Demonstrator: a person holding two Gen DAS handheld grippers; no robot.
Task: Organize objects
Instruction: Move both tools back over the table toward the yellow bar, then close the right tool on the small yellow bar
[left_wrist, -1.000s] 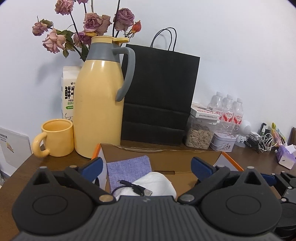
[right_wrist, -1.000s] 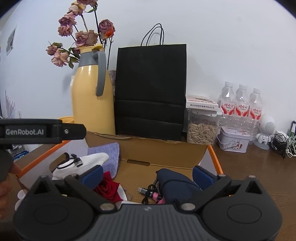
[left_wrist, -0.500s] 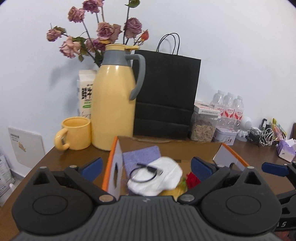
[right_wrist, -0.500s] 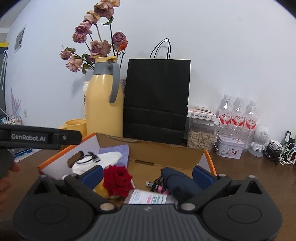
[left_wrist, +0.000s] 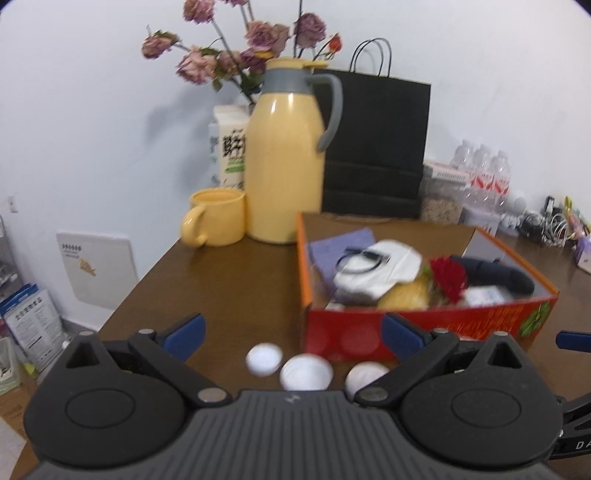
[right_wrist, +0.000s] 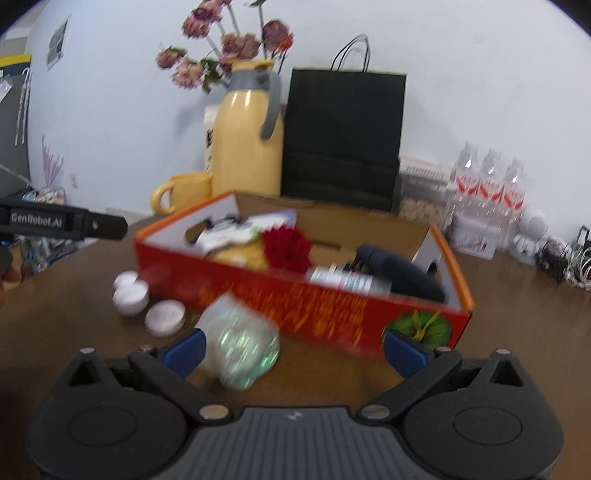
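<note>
A: What has changed in the last second?

B: Both grippers have been drawn back and up from over the box (left_wrist: 424, 325). Its red near wall, hidden a second ago, is now seen in both views, and the whole box sits on the brown table (left_wrist: 229, 280), to the right of the yellow flask (left_wrist: 284, 162) and mug (left_wrist: 216, 218).

A: And the fingers?

B: The left gripper (left_wrist: 291, 334) is seen spread wide with nothing between its blue pads. The right gripper (right_wrist: 293, 345) is likewise released, its pads wide apart; a shiny crumpled wrapper (right_wrist: 240, 343) lies near the left pad, but it is not pinched.

A: What follows for the task?

B: A placing step is judged finished. The red rose (right_wrist: 286, 245), white cloth (left_wrist: 380, 266), dark pouch (right_wrist: 402, 275) and a labelled packet (right_wrist: 347, 282) are held in the box. Three white round lids (left_wrist: 304, 371) and the wrapper are left loose on the table just in front of it, so they are likely to be collected next.

A: What cannot be made out?

B: Both views are smeared by motion. The packet's print cannot be read, and what the wrapper contains cannot be told. The third lid is partly covered by the left gripper's linkage, and the box floor is hidden beneath its contents.
</note>
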